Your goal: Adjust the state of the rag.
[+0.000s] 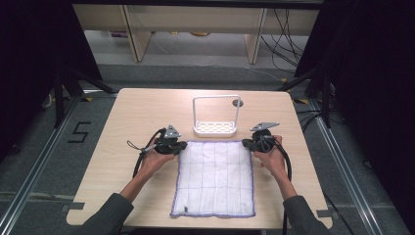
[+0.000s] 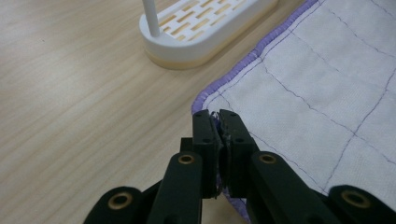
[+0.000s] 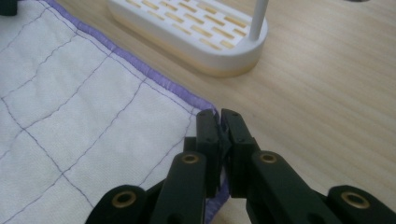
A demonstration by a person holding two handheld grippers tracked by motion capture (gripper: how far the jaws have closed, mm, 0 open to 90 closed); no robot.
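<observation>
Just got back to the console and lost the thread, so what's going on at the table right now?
A person holds a pair of tongs in each hand over a white quilted cloth with purple edging, spread flat on the wooden table. The left tongs are shut on the cloth's far left corner, the right tongs on its far right corner. A white rack with a hoop handle stands just beyond the cloth's far edge. The cloth looks not yet lifted.

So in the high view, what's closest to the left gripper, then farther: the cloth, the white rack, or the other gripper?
From the left gripper:
1. Cloth, its far left corner pinched in the jaws.
2. White rack, just beyond the cloth's far edge.
3. Right gripper, across at the cloth's far right corner.
</observation>
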